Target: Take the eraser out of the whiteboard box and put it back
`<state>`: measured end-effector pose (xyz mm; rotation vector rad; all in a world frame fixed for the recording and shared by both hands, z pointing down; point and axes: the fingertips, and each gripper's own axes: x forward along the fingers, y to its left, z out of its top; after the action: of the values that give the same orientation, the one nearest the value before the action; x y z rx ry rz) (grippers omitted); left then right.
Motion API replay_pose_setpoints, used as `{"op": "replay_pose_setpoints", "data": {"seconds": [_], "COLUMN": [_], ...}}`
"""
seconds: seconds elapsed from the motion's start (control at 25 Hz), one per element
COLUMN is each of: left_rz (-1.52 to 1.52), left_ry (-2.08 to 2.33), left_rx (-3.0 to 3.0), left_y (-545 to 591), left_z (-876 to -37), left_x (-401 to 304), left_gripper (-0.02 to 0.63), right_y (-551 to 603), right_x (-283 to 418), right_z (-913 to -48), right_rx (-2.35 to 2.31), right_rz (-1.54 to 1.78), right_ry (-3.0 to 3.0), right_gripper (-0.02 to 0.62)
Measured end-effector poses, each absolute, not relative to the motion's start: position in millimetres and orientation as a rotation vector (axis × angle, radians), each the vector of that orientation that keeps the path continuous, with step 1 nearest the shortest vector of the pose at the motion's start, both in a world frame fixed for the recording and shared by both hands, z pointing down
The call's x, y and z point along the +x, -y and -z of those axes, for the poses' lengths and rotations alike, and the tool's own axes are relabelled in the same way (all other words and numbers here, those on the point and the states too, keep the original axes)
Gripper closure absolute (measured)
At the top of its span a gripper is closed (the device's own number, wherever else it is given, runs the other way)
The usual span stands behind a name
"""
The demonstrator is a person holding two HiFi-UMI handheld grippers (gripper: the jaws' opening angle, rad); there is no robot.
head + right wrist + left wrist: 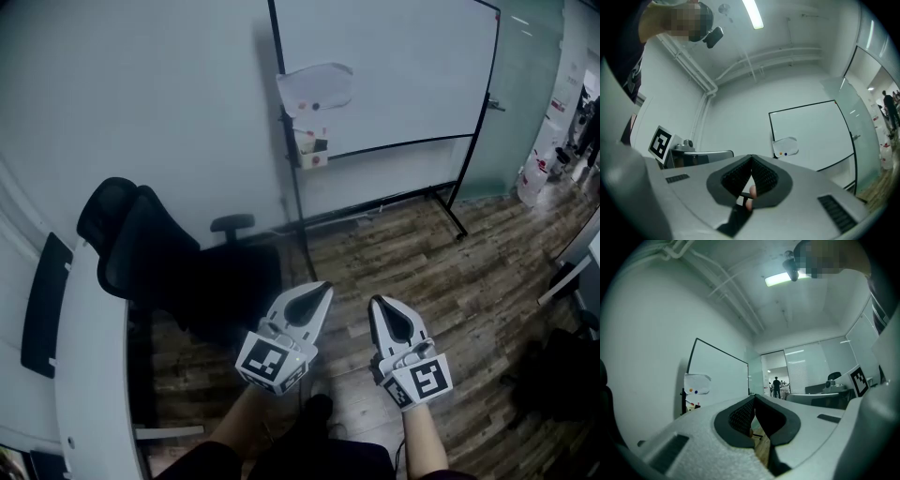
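The whiteboard point(394, 75) stands on a wheeled frame across the room. A small white box point(312, 148) hangs on its left post, below a pale sheet point(314, 87) pinned with magnets. I cannot make out the eraser at this distance. My left gripper point(325, 289) and right gripper point(377, 302) are held side by side low in the head view, both far short of the board. Each has its jaws closed tip to tip with nothing between them. The left gripper view shows the board point(719, 373) and box point(691, 406) beyond its gripper point(753, 397). The right gripper view shows the board point(811, 133) beyond its gripper point(751, 158).
A black office chair point(159, 253) stands left of the grippers, beside a curved white desk point(89, 375) with a dark monitor point(47, 305). The whiteboard's foot point(455, 217) reaches out over the wooden floor. Glass walls close the right side, and a person point(776, 386) stands far off.
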<state>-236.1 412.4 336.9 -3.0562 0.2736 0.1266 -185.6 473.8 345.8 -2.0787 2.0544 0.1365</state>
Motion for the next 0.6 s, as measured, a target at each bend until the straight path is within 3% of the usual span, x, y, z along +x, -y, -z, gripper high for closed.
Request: {"op": "replay_pose_setpoints", "data": {"seconds": [0.6], "left_rz": [-0.115], "left_ry": [-0.221], "left_rx": [-3.109], "left_y": [-277.0], "left_z": [-345.7], "left_x": [-164.4], "left_gripper": [0.601], "right_y": [-340.0], "right_x": [-120.4], "right_z": [-353.7], "right_rx": [-2.112], "right_rz": [-0.068], "right_ry": [-2.027], "right_gripper": [0.592]}}
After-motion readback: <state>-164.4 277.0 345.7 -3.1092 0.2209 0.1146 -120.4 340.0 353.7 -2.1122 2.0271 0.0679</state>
